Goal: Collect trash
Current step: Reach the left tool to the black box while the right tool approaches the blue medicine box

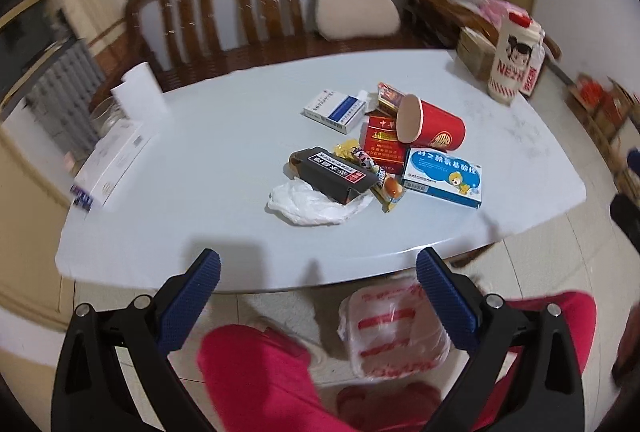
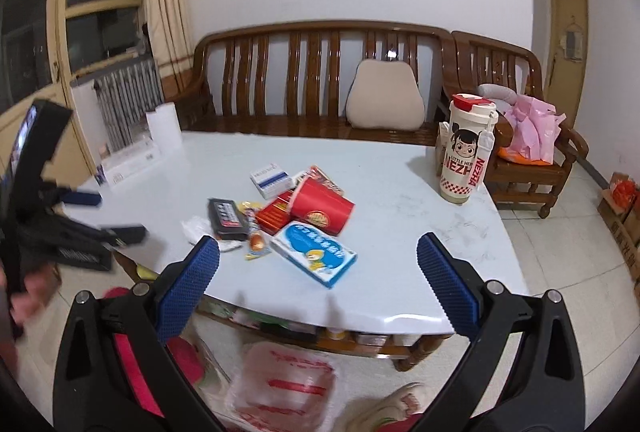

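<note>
Right now I have both grippers wide and empty, the left gripper (image 1: 318, 266) and right gripper (image 2: 319, 252) hanging at the near edge of the worktop (image 1: 208, 135), with the trash heaped mid-worktop: a tipped red cup (image 1: 432, 125), a blue-and-white box (image 1: 442, 177), a black box (image 1: 334, 173) and a crumpled white wrapper (image 1: 310, 203). I'd take the nearest loose piece first, probably the blue-and-white box, closing across its short sides. Then I'd drop it into the plastic-lined bin (image 1: 394, 332) on the floor just below the near edge.
</note>
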Tool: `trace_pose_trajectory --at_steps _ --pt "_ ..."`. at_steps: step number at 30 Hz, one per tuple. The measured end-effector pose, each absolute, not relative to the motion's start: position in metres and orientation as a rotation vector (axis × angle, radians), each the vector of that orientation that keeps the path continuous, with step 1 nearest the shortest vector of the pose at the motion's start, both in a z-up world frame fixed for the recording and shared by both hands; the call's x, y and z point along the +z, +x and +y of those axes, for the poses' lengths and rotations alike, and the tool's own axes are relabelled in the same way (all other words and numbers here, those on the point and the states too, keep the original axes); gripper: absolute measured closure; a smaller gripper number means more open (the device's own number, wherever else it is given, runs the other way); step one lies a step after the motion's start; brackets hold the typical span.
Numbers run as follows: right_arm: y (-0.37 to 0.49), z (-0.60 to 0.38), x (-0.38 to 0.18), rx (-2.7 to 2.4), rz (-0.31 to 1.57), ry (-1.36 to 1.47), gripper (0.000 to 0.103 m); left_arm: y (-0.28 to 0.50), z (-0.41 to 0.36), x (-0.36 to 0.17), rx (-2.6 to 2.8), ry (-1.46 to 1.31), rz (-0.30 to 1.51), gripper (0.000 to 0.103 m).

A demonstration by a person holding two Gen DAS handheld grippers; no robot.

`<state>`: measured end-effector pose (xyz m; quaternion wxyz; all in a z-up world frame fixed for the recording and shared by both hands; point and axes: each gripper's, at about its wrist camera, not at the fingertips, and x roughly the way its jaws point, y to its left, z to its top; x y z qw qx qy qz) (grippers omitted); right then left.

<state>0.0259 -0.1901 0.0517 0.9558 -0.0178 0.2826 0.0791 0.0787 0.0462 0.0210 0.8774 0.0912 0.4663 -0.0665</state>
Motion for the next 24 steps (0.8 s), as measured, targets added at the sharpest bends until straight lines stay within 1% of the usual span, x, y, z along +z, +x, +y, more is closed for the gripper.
trace_pose_trajectory --at_steps 6,11,15,18,24 --pt "0.064 -0.205 0.067 0.185 0.59 -0.1 0.006 0.131 0.055 0.035 -0.282 0.199 1.079 0.007" --pt "0.088 -0.21 0.078 0.229 0.609 -0.157 0.006 0.171 0.068 0.034 -0.269 0.087 1.185 0.007" --pt "0.108 -0.207 0.078 0.241 0.642 -0.25 0.006 0.183 0.066 0.026 -0.262 0.065 1.239 0.007" --pt "0.12 -0.205 0.075 0.318 0.681 -0.258 0.006 0.192 0.062 0.016 -0.252 0.071 1.287 0.007" --pt "0.144 -0.201 0.062 0.412 0.77 -0.29 0.006 0.213 0.073 -0.006 -0.236 -0.1 1.384 0.007"
